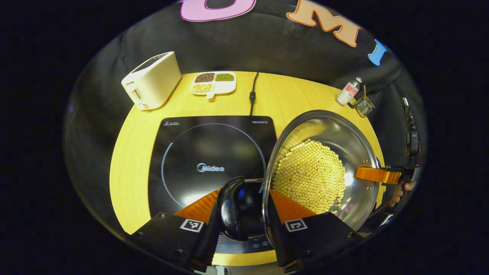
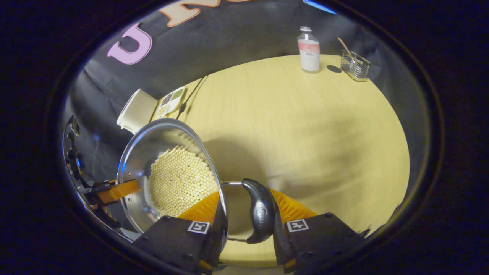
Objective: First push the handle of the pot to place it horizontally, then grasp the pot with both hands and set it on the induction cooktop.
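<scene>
Toaster (image 1: 151, 80) at far-left edge of the tabletop (image 2: 305, 126). Just beside it a divided dish (image 1: 213, 83) of beans. Black cord (image 1: 252, 93) runs off the far edge. Bottle (image 2: 308, 50) and wire holder (image 2: 355, 65) near far-right edge, close together.

Each camera rides just behind its own jaws, close above a handle of the pot (image 1: 321, 168), the left gripper view facing across the cooktop (image 1: 210, 160) toward the toaster (image 1: 152, 81), the right gripper view facing over bare table (image 2: 305, 133); both share the pot (image 2: 172, 175)
</scene>
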Demonstrator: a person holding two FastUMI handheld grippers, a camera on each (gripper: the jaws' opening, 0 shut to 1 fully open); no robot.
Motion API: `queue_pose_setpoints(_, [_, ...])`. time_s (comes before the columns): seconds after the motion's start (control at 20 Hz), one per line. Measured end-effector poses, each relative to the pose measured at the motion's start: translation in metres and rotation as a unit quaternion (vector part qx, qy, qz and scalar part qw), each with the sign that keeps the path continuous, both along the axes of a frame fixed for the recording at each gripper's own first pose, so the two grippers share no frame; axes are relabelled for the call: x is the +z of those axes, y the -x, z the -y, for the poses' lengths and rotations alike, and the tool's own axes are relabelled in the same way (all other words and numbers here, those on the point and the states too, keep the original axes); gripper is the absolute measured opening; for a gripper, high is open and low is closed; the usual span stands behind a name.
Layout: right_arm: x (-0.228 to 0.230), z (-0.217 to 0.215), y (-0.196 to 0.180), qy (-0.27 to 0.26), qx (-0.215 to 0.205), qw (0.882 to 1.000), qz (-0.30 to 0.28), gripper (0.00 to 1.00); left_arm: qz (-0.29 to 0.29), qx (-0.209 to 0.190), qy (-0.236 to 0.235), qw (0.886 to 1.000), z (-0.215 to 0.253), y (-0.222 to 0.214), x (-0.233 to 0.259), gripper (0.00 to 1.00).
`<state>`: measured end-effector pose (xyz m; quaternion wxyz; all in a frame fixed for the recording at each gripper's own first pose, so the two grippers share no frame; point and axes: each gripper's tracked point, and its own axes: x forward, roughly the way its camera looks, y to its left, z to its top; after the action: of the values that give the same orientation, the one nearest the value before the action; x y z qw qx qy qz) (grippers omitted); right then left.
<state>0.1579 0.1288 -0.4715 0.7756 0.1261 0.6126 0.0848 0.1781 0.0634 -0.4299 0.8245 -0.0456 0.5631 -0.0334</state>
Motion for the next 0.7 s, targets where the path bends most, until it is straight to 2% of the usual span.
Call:
queue_pose_setpoints(0.2, [0.005, -0.063, 0.004, 0.016, -0.009, 1.0, 0.013, 0.51, 0.014, -0.022, 0.003, 1.0, -0.046, -0.01, -0.001, 0.63])
queue_pose_setpoints(0.35, [-0.006, -0.111, 0.011, 0.025, -0.027, 0.999, -0.008, 0.52, -0.003, -0.039, -0.003, 0.999, -0.087, -0.012, -0.013, 0.62])
queue_pose_setpoints(0.55, [-0.003, -0.154, -0.001, 0.036, -0.037, 0.999, 0.009, 0.52, 0.021, -0.037, 0.01, 0.999, -0.115, -0.022, -0.016, 0.62])
queue_pose_setpoints(0.65, [-0.005, -0.165, -0.011, 0.051, -0.018, 0.998, 0.013, 0.51, 0.019, -0.041, 0.011, 0.999, -0.119, -0.023, -0.01, 0.62])
queue_pose_setpoints(0.7, [-0.006, -0.167, -0.013, 0.053, -0.023, 0.998, 0.012, 0.52, 0.031, -0.043, 0.01, 0.999, -0.123, -0.026, -0.009, 0.62])
